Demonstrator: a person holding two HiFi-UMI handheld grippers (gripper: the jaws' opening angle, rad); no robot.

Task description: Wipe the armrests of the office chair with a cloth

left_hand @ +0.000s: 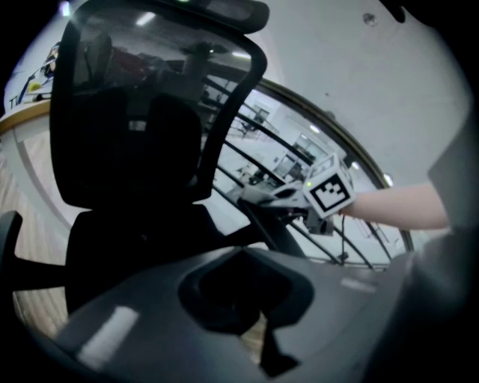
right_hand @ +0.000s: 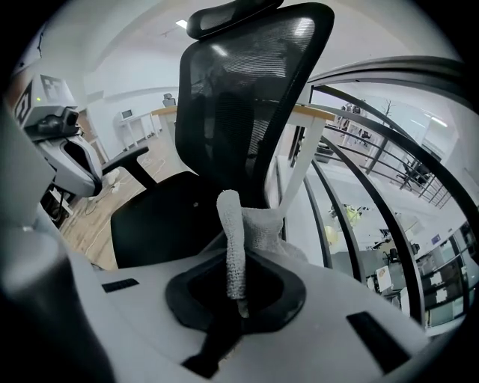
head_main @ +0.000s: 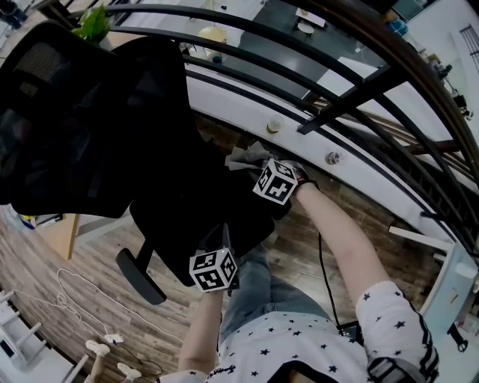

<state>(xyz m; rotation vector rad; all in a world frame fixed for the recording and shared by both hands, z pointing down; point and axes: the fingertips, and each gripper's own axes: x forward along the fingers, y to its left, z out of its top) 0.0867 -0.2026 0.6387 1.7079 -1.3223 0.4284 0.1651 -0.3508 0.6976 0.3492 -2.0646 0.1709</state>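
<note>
Count first: one black office chair, two armrests, one pale grey cloth, two tongs, one marker cube on each.

Near armrest at the lower left of the head view, bare, long axis running from upper left to lower right in that view, above the wooden floor. Far armrest on the railing side, seen in the left gripper view as a dark bar sloping down to the right, with the cloth lying on its upper end.

Right tongs clenched on the cloth, pinching it at its lower end. Cloth rolled into one narrow fold, long axis straight up out of the tongs in the right gripper view, free end pointing toward the mesh backrest, the rest bunched just behind and to the right.

Left tongs drawn together with nothing between, held low before the seat, well apart from the cloth, aimed across the seat at the far armrest.

Backrest upright, one headrest on top.
</note>
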